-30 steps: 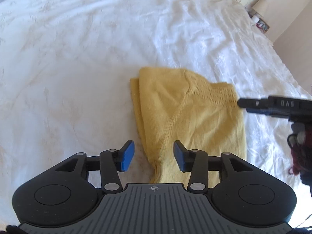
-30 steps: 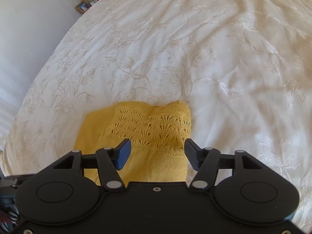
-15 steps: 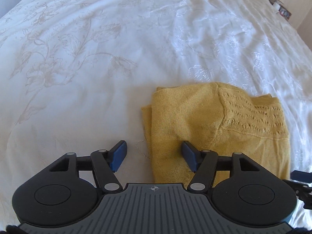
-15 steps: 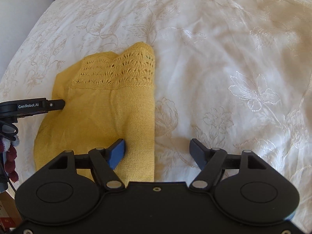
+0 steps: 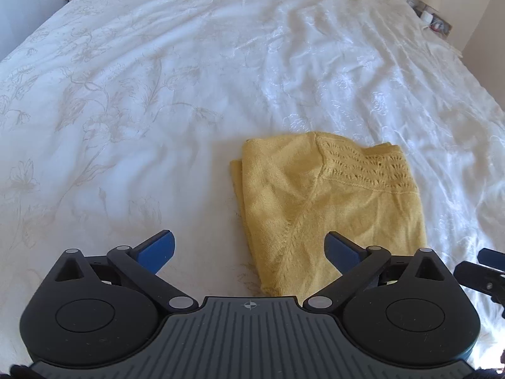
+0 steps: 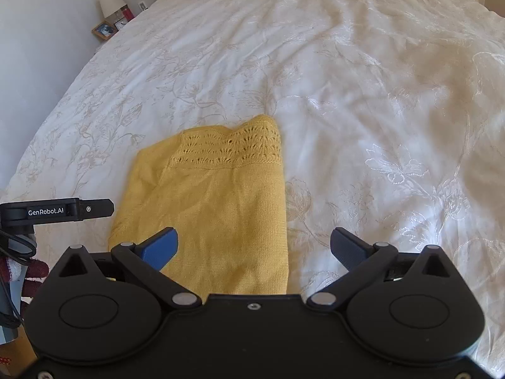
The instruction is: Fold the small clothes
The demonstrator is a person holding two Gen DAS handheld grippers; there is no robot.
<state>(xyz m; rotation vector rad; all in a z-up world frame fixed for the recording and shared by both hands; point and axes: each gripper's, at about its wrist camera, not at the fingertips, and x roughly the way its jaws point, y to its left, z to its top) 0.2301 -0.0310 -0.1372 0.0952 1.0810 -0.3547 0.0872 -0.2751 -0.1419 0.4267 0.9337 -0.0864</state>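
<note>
I've got my left gripper (image 5: 249,249) hanging above the near edge of the yellow knit top (image 5: 328,202), its jaws having just swung open, blue pads (image 5: 157,248) spread as wide as they go, nothing pinched between them. The top's lower left corner sits in the gap, untouched as far as I can see. My right gripper (image 6: 254,248) tells the same story: jaws freshly opened, fingers wide apart, the folded top's right edge lying below the gap, left pad over the yellow fabric, right pad over bare bedding. The top lies folded into a neat rectangle on the white floral bedspread (image 6: 363,101), lace-stitch band at its far end. A bedside lamp (image 6: 110,1) and a framed picture (image 6: 103,30) stand beyond the bed's far left corner in the right view
</note>
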